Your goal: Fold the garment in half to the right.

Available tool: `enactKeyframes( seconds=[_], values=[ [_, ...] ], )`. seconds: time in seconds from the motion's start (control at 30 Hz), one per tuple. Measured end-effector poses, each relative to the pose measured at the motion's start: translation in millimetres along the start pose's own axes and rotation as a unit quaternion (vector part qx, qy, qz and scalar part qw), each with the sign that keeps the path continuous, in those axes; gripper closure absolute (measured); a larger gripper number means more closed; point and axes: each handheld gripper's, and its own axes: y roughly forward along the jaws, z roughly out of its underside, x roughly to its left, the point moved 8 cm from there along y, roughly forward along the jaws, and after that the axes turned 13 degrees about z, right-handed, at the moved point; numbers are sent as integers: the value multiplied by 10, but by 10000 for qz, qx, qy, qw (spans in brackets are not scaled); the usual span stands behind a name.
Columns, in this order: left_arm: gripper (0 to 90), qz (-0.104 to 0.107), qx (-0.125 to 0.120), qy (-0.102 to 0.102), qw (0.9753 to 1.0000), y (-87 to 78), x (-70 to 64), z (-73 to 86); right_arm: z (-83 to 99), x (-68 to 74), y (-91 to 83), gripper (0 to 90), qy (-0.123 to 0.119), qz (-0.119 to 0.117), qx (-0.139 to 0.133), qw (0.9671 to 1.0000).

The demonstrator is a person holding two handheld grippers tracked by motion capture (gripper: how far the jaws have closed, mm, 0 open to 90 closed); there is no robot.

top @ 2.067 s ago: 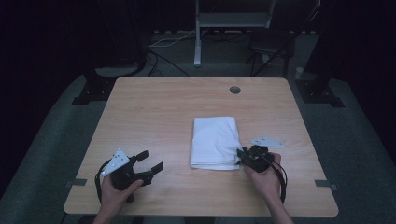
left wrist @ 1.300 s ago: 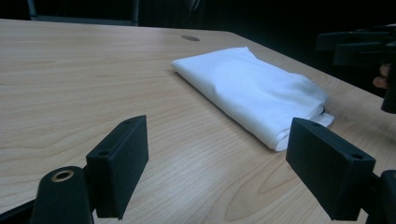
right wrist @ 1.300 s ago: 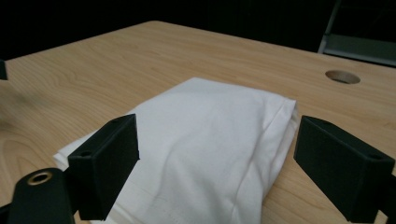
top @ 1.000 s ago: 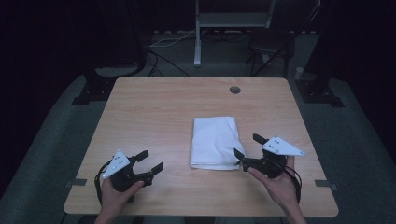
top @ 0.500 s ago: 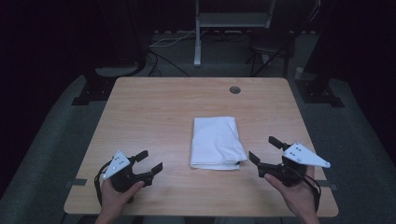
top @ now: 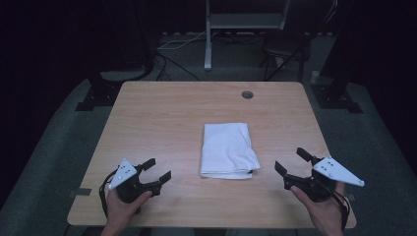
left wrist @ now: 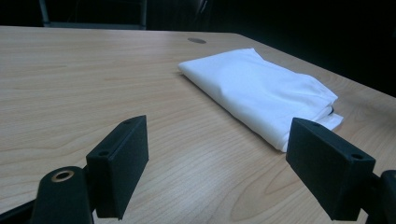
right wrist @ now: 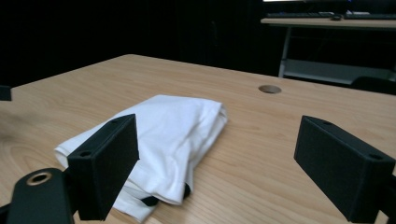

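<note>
- The left gripper point(top: 153, 171) is black, with two flat, blocky jaws.
- Each jaw has small round screw holes, and a brass ring sits near its base.
- A pale grey three-cornered plate with tiny dark dots sits on top.
- The right gripper point(top: 295, 164) looks the same.
- A thin black cable loops from each one.

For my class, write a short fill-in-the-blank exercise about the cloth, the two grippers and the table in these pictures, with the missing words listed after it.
1. The folded cloth lying on the table is ____ in colour.
2. The jaws of the left gripper stand ____, with nothing between them.
3. The right gripper is ____ the cloth, not touching it.
4. Near the far edge, the wooden tabletop has a small round ____.

Missing words: white; open; beside; hole
</note>
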Motion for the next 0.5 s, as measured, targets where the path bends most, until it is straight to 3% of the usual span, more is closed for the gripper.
enactKeyframes(
  seconds=[0.2, 0.5],
  values=[
    [207, -29, -27, 11, 10000, -6, 2, -2, 131, -185, 3, 135, 104, 314, 42, 9994],
    [207, -47, -2, 116, 9999, 1, -23, -1, 329, -346, 18, 135, 244, 533, 161, 9982]
  ],
)
